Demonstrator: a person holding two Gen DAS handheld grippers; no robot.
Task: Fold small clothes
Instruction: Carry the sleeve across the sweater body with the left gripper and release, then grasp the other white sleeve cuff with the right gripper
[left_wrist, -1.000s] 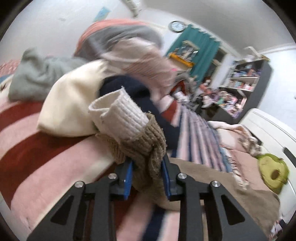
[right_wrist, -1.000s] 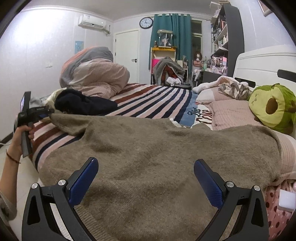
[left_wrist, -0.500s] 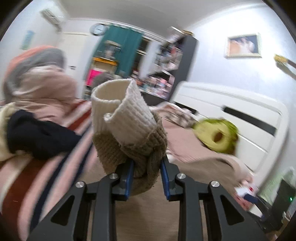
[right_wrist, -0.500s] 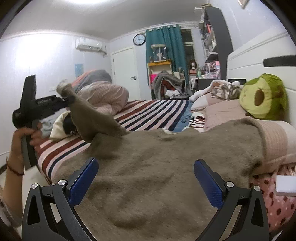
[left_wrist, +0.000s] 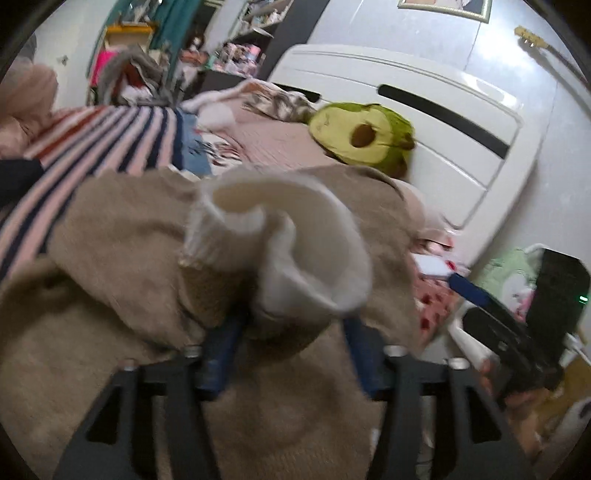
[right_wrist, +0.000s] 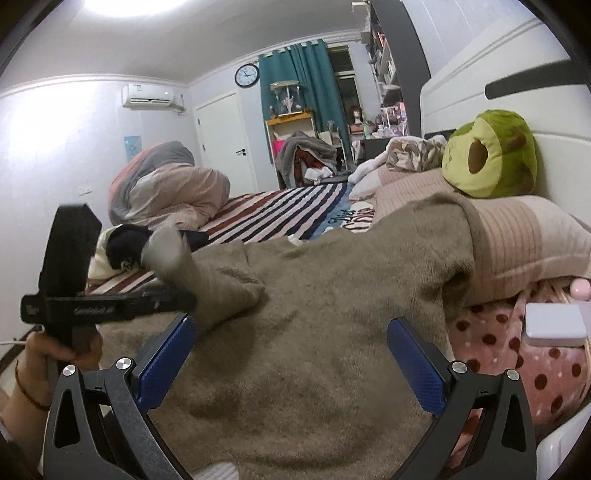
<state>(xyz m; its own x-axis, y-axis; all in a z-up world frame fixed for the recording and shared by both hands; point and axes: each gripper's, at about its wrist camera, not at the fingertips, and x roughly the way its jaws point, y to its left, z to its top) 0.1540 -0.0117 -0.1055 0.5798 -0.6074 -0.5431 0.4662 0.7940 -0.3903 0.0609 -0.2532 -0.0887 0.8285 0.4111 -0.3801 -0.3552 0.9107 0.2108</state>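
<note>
Firstly, left wrist view. Left gripper (left_wrist: 291, 343): blue-padded jaws set somewhat apart with the sweater's sleeve (left_wrist: 273, 254) bunched between them; motion blur hides whether the pads press the cloth, so its hold cannot be told. Sleeve: brown knit with a cream ribbed cuff curled open at the end. Brown sweater (left_wrist: 122, 258): fuzzy, spread flat over the bed beneath the sleeve. Striped bedsheet (left_wrist: 110, 136): pink, red and navy bands, beyond the sweater. Avocado plush (left_wrist: 362, 133): green, lying near the white headboard (left_wrist: 424, 122).

Next, right wrist view. Right gripper (right_wrist: 291, 358): jaws spread wide, holding nothing, hovering over the sweater's body. Sleeve raised at left, at the left gripper's tip. Pink pillow (right_wrist: 524, 240): just beside the sweater's far edge, under the plush. Bundled duvet (right_wrist: 166, 188): far left on the bed. Room: wall clock (right_wrist: 246, 75), teal curtain (right_wrist: 306, 81), white door (right_wrist: 221, 144).
</note>
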